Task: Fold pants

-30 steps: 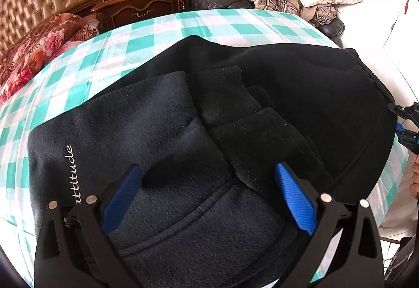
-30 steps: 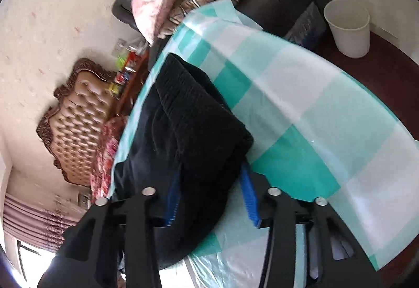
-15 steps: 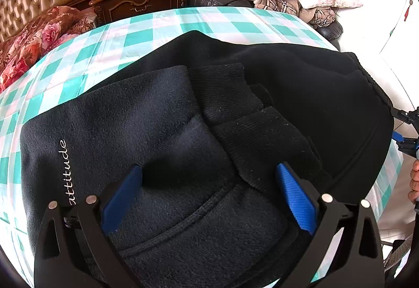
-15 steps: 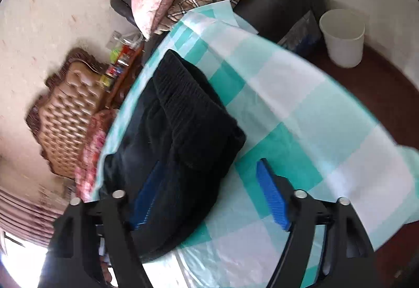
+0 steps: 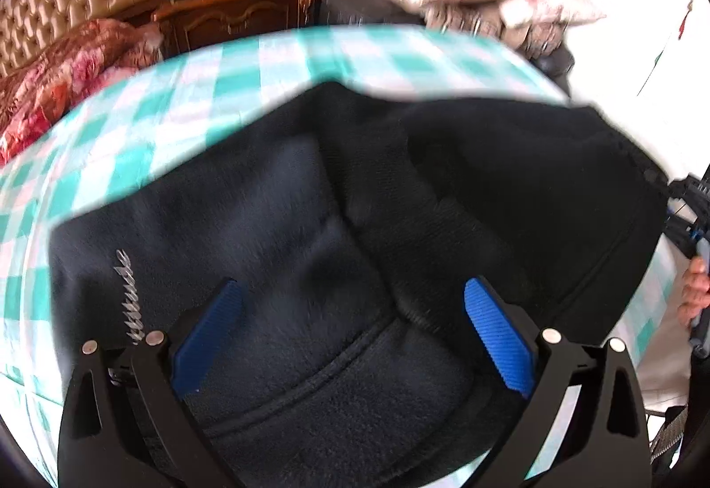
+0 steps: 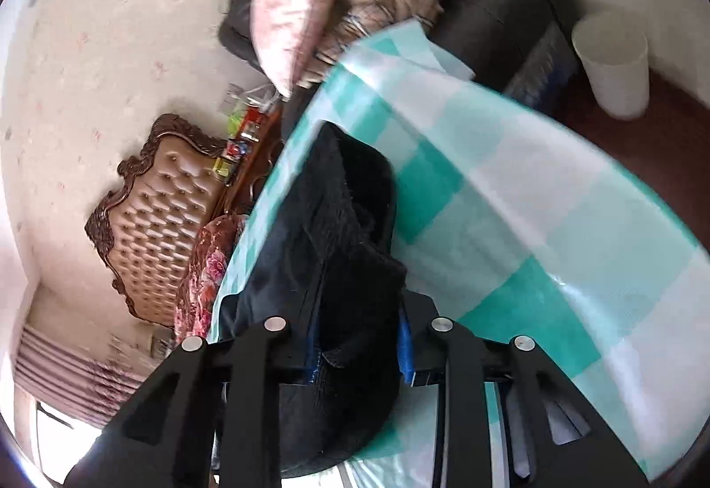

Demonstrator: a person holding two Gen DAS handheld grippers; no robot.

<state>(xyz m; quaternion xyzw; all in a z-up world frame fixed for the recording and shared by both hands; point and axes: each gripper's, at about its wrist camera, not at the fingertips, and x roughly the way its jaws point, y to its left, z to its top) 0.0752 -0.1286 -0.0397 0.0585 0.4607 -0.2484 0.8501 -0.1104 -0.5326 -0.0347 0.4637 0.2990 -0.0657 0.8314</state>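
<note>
Right hand-held gripper [image 6: 359, 350] pinches the pants [image 5: 355, 244] edge; left hand-held gripper [image 5: 350, 332] gapes wide above them. Lift evenly, keep the fold aligned on the worktop [image 6: 554, 230].

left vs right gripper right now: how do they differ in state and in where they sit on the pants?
The left gripper is open, its blue pads spread wide over the pants; the right gripper is shut on a bunched fold of them. The left gripper sits over the broad flat part near the white lettering; the right gripper sits at the edge nearest the bare checked tablecloth. Both have black frames with blue pads.
</note>
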